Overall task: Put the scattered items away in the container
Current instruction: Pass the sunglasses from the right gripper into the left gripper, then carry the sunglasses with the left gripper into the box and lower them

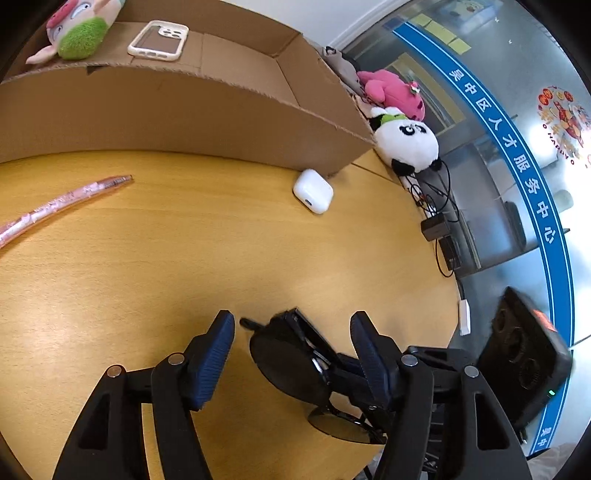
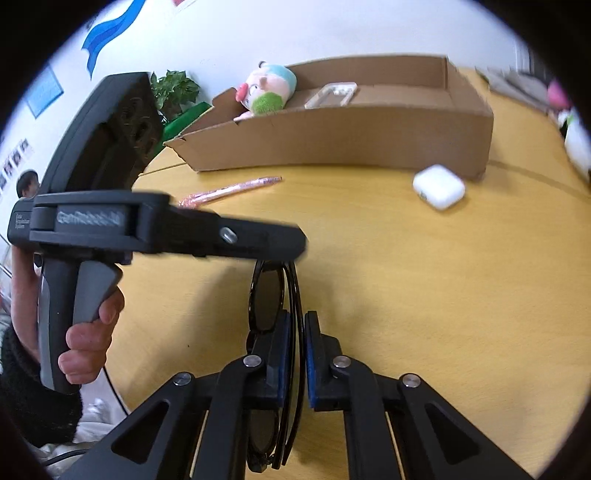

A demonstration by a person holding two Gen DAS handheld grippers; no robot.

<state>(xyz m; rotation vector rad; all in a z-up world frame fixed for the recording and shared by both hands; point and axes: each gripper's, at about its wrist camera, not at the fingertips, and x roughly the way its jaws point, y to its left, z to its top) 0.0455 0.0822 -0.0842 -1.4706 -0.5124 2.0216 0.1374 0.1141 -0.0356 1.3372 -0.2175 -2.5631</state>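
Note:
My right gripper (image 2: 293, 350) is shut on folded black sunglasses (image 2: 267, 295) above the wooden table (image 2: 406, 295). In the left wrist view the sunglasses (image 1: 288, 358) sit between my open left gripper's (image 1: 291, 332) fingers, with the right gripper's body (image 1: 524, 362) at the right. The cardboard box (image 1: 184, 110) stands at the back and holds a plush toy (image 1: 79, 29) and a phone case (image 1: 159, 38). A white earbud case (image 1: 313, 190) and a pink pen (image 1: 62, 203) lie on the table in front of the box.
A panda plush (image 1: 406, 144) and a pink plush (image 1: 391, 90) sit at the table's right edge, beside cables and a charger (image 1: 436, 225). A glass wall with a blue band (image 1: 517, 155) lies beyond. A plant (image 2: 173, 88) stands behind the box.

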